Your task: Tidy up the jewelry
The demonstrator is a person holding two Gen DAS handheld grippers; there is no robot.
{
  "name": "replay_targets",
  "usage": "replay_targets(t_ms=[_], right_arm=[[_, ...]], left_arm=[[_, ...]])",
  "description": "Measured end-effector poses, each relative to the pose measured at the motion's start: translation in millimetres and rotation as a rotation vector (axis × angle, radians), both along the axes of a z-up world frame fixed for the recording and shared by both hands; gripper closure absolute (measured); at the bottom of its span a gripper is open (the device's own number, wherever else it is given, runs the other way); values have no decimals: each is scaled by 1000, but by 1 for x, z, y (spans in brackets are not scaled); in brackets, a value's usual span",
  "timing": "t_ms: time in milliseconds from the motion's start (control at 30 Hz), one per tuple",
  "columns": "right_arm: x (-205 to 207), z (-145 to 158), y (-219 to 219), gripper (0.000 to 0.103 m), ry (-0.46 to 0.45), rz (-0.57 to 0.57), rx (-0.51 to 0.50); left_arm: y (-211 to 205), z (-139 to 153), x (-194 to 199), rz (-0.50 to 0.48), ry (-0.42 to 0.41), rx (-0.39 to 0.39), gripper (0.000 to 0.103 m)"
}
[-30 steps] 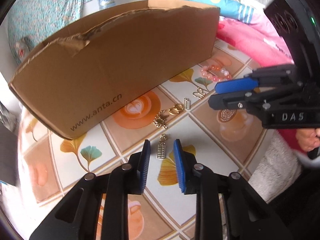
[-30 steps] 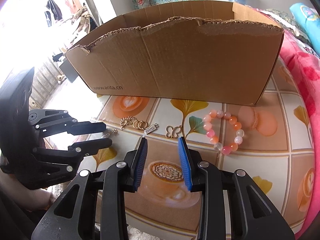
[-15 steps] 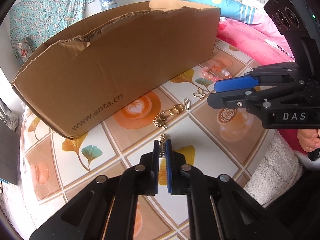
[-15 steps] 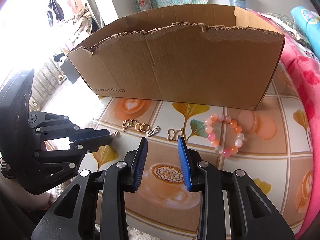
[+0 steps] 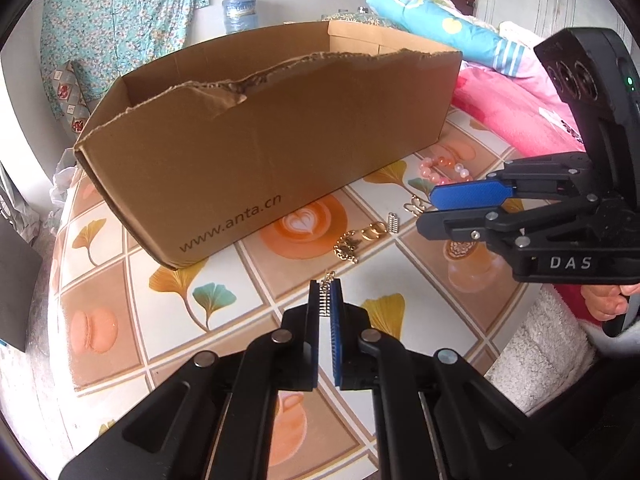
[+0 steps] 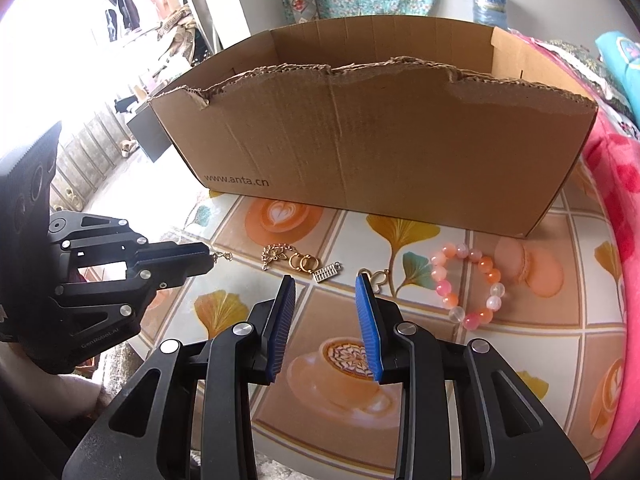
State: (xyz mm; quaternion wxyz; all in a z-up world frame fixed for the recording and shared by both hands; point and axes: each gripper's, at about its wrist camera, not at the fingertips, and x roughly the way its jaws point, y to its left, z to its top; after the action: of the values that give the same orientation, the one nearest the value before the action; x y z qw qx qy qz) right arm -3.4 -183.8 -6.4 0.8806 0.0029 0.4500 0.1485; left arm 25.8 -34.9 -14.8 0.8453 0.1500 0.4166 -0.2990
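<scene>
- The left gripper (image 5: 325,300) is clamped on a small gold charm (image 5: 323,303) standing on edge between its blue pads, its chain end poking out past the tips; the jaws have just been closing on it, evidently to lift it off the table.
- The narrow pinch suits so thin a piece: a looser hold would likely let it slip out on the way up.
- The right gripper (image 6: 326,308) hovers partly open and empty above the tablecloth (image 6: 520,344), its tips near a second bar charm (image 6: 327,273) and a gold butterfly clasp (image 6: 375,278), seemingly lined up for the next pick.
- Just beyond the held charm lie a gold chain cluster (image 5: 347,245) and a pair of gold rings (image 5: 374,232), strung along the foot of the box.
- A pink and orange bead bracelet (image 6: 470,285) lies further right, apart from the gold pieces.
- The open cardboard box (image 5: 280,140), its front rim torn low, stands directly behind the row, within easy reach, and looks the likely place for everything; its floor is hidden from both views.
- A person's hand (image 5: 608,300) grips the right tool's handle at the frame edge.
</scene>
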Motion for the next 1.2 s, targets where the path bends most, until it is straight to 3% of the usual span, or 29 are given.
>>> replay_targets(t_ms=[367,500,833,867,1167,1200], right_arm=[[16,-6,26,75,-37,83,-125],[23,-15,29,82,-11,95,-148],[32,-20,34,86,5,125,-194],[31,-21,35,90,9,128,-195],[28,-16,18,90,30,99,-141],[27,-15,16,99,32,97,-133]], left_arm=[[1,-5,3,4,19,-10,99],[0,-7,3,-4,24,-7,99],[-1,-8,5,-5,32,-7,99],[-1,-8,5,-4,33,-7,99],[0,-10,6,-1,34,-13,99],[0,-9,6,0,34,-13,99]])
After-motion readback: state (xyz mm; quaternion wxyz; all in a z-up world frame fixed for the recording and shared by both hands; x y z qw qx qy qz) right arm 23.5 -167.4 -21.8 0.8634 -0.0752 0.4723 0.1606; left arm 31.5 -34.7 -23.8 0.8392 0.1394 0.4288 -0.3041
